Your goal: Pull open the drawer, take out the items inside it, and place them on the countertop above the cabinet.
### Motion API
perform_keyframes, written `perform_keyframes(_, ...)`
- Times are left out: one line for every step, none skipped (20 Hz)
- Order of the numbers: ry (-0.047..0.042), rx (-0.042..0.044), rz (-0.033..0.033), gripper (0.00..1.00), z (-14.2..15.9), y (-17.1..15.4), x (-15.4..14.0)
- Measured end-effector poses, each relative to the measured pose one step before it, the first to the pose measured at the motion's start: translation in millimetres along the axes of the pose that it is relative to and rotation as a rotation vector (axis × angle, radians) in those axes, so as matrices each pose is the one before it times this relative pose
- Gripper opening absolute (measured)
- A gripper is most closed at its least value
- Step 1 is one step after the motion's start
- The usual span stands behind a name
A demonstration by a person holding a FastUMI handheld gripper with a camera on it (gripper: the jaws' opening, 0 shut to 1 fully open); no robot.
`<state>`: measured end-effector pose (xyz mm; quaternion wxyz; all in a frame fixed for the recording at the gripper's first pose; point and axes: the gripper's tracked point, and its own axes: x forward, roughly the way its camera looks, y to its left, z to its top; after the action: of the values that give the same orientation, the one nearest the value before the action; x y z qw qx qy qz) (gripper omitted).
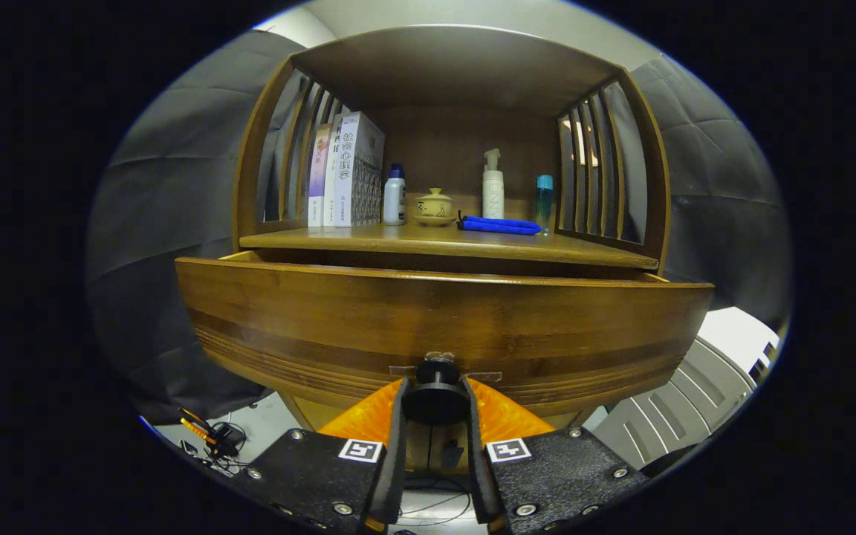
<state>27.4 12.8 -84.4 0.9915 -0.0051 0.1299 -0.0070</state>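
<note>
Dark wood makes up the drawer (443, 319), whose curved front stands out from the cabinet, partly open, directly ahead of the gripper (436, 401). The jaws are clamped on the round black knob (436, 397) low on the drawer front, one finger on each side. The next pull likely runs straight back along the fingers. The drawer's inside is hidden behind its front. Above, the desk (428, 241) carries books (346, 171), a white bottle (394, 195), a lidded cup (434, 206), a pump bottle (493, 187) and a blue cloth (500, 225), leaving bare wood near its front edge.
</note>
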Motion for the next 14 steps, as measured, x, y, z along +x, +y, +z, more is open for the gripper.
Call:
perform_keyframes(0.00386, -0.00161, 0.00080, 0.37, -1.69, 1.00, -6.24)
perform_keyframes(0.00376, -0.00012, 0.00093, 0.37, -1.37, 0.36, -4.31)
perform_keyframes(0.00422, -0.00054, -0.00202, 0.37, -1.11, 0.42, -5.36)
perform_keyframes(0.00657, 0.00503, -0.00470, 0.37, -2.20, -0.12, -5.83)
perform_keyframes(0.00480, 0.00180, -0.00082, 0.37, -0.68, 0.66, -4.93)
perform_keyframes(0.00351, -0.00149, 0.00123, 0.37, -0.17, 0.92, -3.07)
perform_keyframes(0.00507, -0.00460, 0.00192, 0.37, -1.46, 0.92, -4.58)
perform_keyframes(0.00026, -0.00797, 0.00284, 0.37, -0.86, 1.20, -3.01)
perform_keyframes(0.00128, -0.00329, 0.00209, 0.37, -1.20, -0.35, -4.52)
perform_keyframes(0.00348, 0.00289, 0.00042, 0.37, -0.38, 0.14, -2.79)
perform_keyframes(0.00496, 0.00437, 0.00258, 0.37, -2.29, 1.01, -4.78)
perform_keyframes(0.00644, 0.00755, 0.00019, 0.37, -1.88, 1.27, -4.13)
perform_keyframes(0.00232, 0.00141, -0.00087, 0.37, -0.62, 1.00, -3.15)
perform_keyframes(0.00555, 0.00054, 0.00062, 0.37, -1.07, 0.64, -2.70)
